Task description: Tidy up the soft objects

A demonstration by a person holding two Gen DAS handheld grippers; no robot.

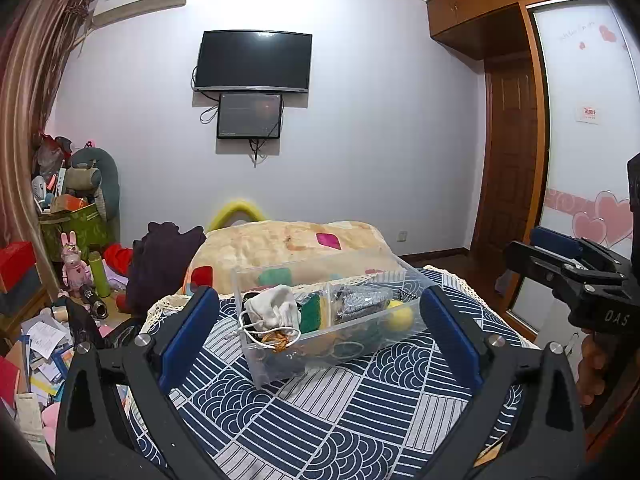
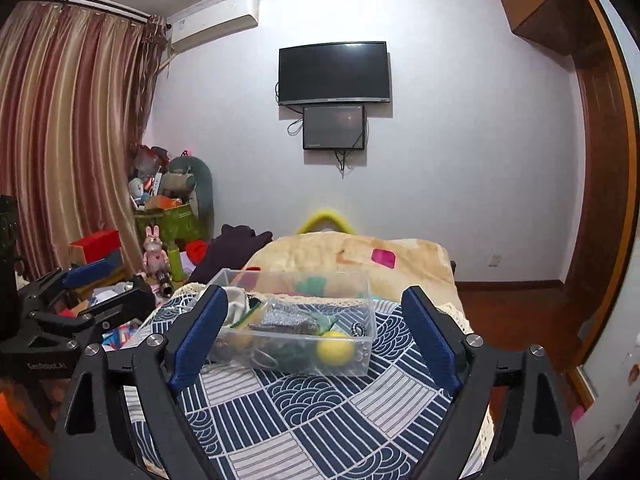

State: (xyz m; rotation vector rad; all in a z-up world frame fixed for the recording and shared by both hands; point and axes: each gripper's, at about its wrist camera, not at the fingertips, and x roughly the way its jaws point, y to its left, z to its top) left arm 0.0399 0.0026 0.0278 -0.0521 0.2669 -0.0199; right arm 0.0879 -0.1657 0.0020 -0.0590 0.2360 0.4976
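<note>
Ahead we see a blue-and-white patterned cloth covering the surface we work over, with a beige blanket bunched at its far end. On the cloth sits the clear plastic bin, long and divided; in the left wrist view its long axis runs from near left to far right, tilted across our line of sight. Inside it we make out a white drawstring pouch, a green sponge, a silvery scrubber and a yellow ball, packed close together. Our left gripper hovers before the bin, spread wide and empty. Our right gripper is likewise spread wide, holding nothing. Clutter crowds the floor at left, including a pink rabbit figure.
</note>
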